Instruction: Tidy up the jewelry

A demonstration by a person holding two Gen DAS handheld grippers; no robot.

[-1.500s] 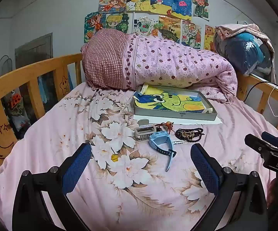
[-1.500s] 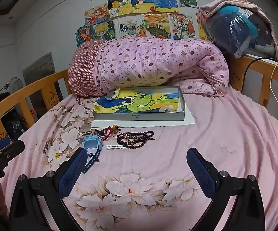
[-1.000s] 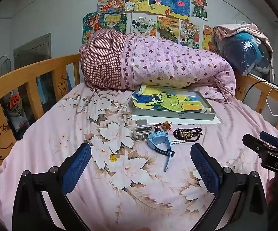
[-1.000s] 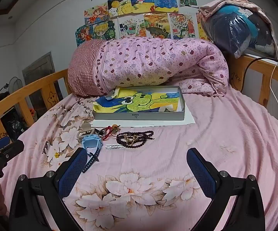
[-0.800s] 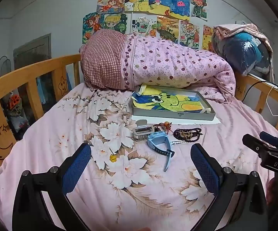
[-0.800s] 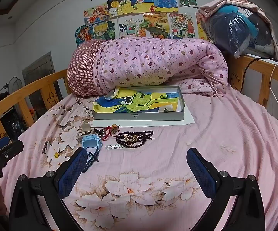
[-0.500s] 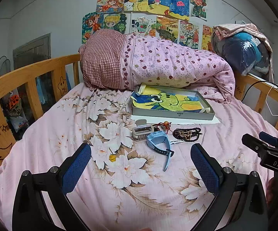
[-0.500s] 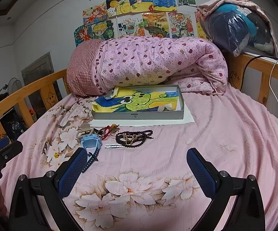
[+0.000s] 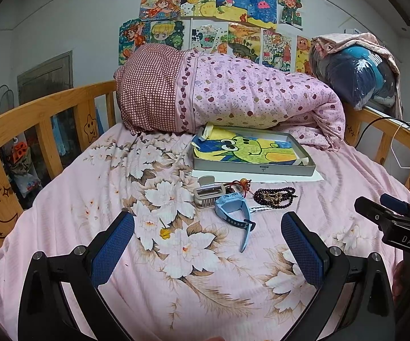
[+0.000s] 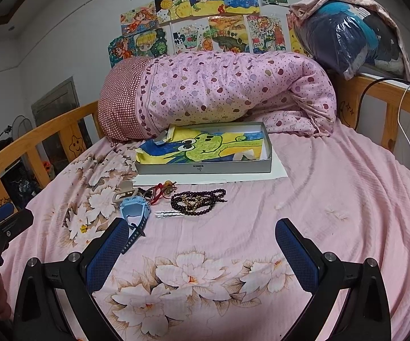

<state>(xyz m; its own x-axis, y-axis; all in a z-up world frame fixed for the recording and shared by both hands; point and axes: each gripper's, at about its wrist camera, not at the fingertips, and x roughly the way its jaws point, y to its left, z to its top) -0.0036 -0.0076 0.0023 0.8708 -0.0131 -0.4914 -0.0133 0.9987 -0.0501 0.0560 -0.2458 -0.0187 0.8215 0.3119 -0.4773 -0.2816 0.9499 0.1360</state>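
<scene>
Both the left tool (image 9: 207, 236) and the right tool (image 10: 202, 241) hang released, jaws spread wide and empty, above the foot end of the bed (image 9: 91, 199). The jewelry lies in a cluster near the bed's middle: a blue watch (image 9: 233, 204), a dark bead bracelet (image 9: 274, 196), a red cord charm (image 9: 240, 184), a beige hair clip (image 9: 208, 191) and a white hairpin (image 10: 168, 213). Just behind them, toward the rolled quilt (image 9: 233, 96) at the head edge, sits a shallow grey box (image 9: 250, 167) lined with a frog drawing.
</scene>
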